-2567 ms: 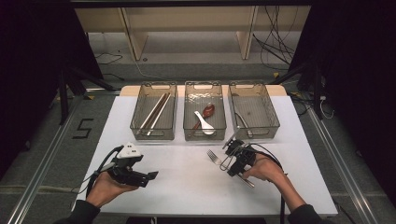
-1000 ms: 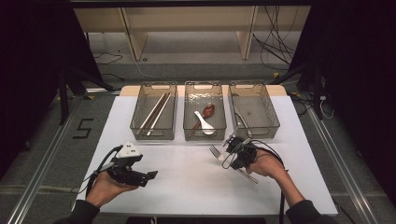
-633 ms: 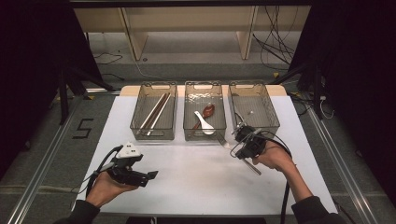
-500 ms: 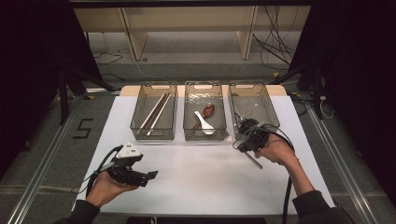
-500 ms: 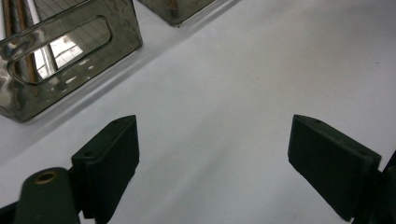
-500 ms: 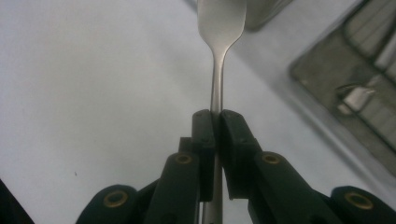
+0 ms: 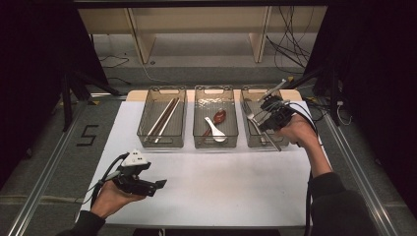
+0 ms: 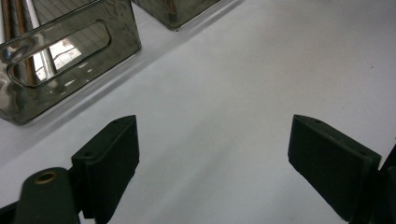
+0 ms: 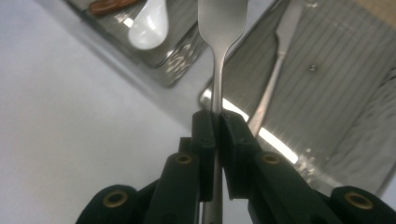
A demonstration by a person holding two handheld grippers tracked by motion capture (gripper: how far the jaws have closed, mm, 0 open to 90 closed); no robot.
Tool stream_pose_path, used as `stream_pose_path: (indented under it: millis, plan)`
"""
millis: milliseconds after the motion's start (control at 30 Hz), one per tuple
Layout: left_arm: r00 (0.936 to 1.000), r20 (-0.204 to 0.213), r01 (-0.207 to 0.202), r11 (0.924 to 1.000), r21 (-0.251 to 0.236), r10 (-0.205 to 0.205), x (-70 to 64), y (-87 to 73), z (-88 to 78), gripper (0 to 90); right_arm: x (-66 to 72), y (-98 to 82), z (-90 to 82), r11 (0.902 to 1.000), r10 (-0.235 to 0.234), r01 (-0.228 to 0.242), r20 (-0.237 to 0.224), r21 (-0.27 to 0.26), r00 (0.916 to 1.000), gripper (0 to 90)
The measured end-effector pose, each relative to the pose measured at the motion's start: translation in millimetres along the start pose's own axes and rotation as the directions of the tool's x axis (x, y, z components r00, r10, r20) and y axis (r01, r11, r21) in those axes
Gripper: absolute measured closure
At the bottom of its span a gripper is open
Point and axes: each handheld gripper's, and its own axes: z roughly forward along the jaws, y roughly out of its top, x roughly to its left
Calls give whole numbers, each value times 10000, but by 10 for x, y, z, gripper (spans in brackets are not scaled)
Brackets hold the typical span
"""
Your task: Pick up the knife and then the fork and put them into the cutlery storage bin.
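Observation:
My right gripper [image 7: 263, 121] is shut on a metal fork [image 7: 250, 115] and holds it above the clear right bin [image 7: 256, 90]. In the right gripper view the jaws [image 9: 217, 122] pinch the fork's handle [image 9: 217, 70], and its head points toward the bins. Another piece of metal cutlery [image 9: 273, 84] lies inside that bin. My left gripper [image 7: 158, 185] rests low over the white table [image 7: 221, 187] at the front left. It is open, with bare table between its jaws [image 8: 212, 154].
The left bin [image 7: 162, 145] holds chopsticks [image 7: 164, 118]. In the middle bin [image 7: 215, 146] lie a white spoon [image 7: 212, 129] and a red-brown spoon [image 7: 219, 117]. The left bin's handle end [image 8: 70, 56] stands close ahead of my left gripper. Floor rails flank the table.
My right gripper has carried the fork up and away to the right, from the table in front of the middle bin to above the right bin. The left gripper has stayed put.

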Motion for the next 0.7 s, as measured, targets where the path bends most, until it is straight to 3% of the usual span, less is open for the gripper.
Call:
stream_pose_path:
  millis: [267, 700]
  plan:
    - [10000, 29, -23, 10000, -23, 23, -15, -3, 11, 161, -232, 204, 41, 9985, 538, -540, 313, 70, 9981, 850]
    - [10000, 60, 3, 10000, -53, -3, -5, -4, 5, 161, -399, 422, 80, 9955, 947, -949, 677, 6, 9932, 850]
